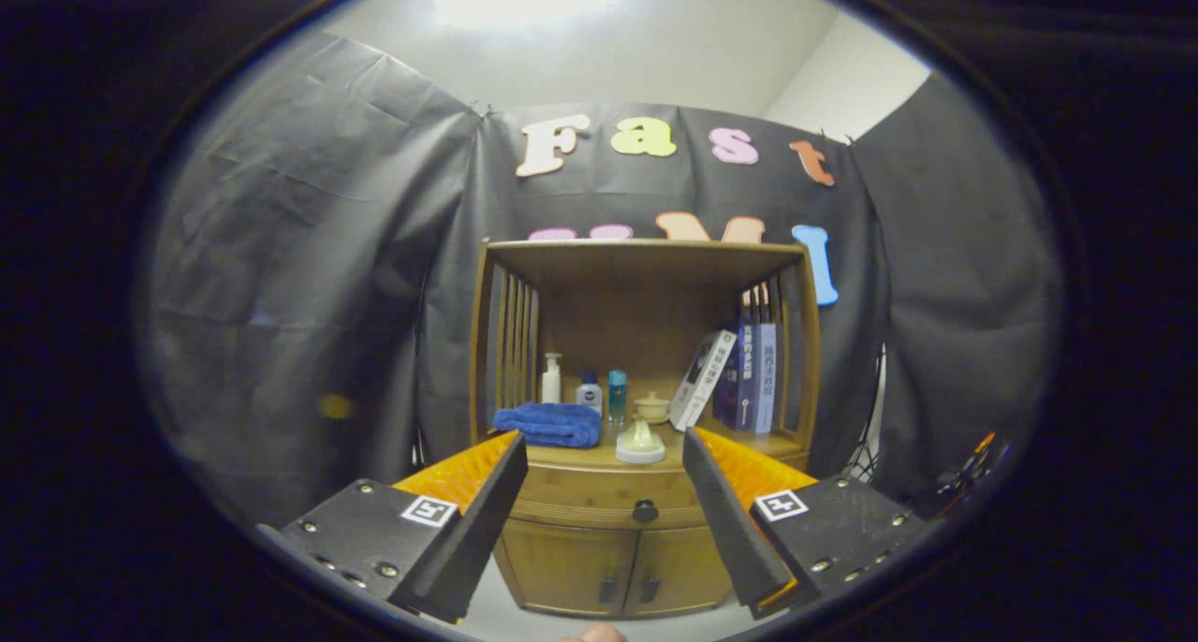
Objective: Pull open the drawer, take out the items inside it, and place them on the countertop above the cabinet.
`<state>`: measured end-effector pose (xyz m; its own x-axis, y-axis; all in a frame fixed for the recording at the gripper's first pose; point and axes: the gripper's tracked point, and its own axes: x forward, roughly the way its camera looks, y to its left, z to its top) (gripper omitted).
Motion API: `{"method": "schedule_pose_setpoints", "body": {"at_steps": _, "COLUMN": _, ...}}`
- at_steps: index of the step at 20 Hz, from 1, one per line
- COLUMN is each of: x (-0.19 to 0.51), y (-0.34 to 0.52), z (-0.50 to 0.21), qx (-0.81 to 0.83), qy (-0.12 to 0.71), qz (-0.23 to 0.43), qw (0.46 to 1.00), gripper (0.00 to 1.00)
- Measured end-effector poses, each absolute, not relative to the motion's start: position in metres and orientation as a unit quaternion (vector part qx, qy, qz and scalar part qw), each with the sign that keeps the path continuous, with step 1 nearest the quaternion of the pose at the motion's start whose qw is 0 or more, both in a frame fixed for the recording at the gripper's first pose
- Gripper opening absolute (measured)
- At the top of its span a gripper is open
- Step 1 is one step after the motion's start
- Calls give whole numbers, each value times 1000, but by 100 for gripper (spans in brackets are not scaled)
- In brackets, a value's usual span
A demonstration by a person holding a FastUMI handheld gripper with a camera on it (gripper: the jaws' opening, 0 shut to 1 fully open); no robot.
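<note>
We hold the hand-held gripper (pixel 604 492) well back from the cabinet (pixel 618 553), its 2 fingers spread wide with nothing between them. Between and beyond the fingers sits the drawer (pixel 608 492), closed flush with the cabinet front, its dark round knob (pixel 645 510) centred. Below it are 2 small doors (pixel 622 562), also closed.

On the surface (pixel 749 444) above the drawer we see several things: a folded blue towel (pixel 550 424) at the left, 3 small bottles (pixel 588 389) behind it, a cream lidded jar (pixel 651 406), a pale round piece on a white dish (pixel 640 444) near the front edge, and books (pixel 739 380) leaning at the right.

We judge that this scene fits 2 stages. The drawer may be shut with its items inside, so that opening and emptying remain. Or some of the things on the surface may have come out of it, with the drawer pushed shut again. What the drawer holds is hidden, so we cannot settle which. The hand-held gripper touches nothing.
</note>
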<state>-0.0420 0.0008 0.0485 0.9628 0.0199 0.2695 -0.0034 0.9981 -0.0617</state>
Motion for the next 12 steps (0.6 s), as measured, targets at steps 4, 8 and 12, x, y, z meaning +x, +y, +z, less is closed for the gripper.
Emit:
{"method": "schedule_pose_setpoints", "body": {"at_steps": 4, "x": -44, "y": -8, "z": 54, "qx": -28, "qy": -129, "qz": 9, "qw": 991, "gripper": 99}}
{"method": "schedule_pose_setpoints", "body": {"at_steps": 8, "x": -42, "y": -4, "z": 64, "qx": 11, "qy": -142, "qz": 43, "qw": 989, "gripper": 99}}
{"method": "schedule_pose_setpoints", "body": {"at_steps": 12, "x": -32, "y": -18, "z": 54, "qx": 27, "qy": -107, "qz": 51, "qw": 993, "gripper": 99}}
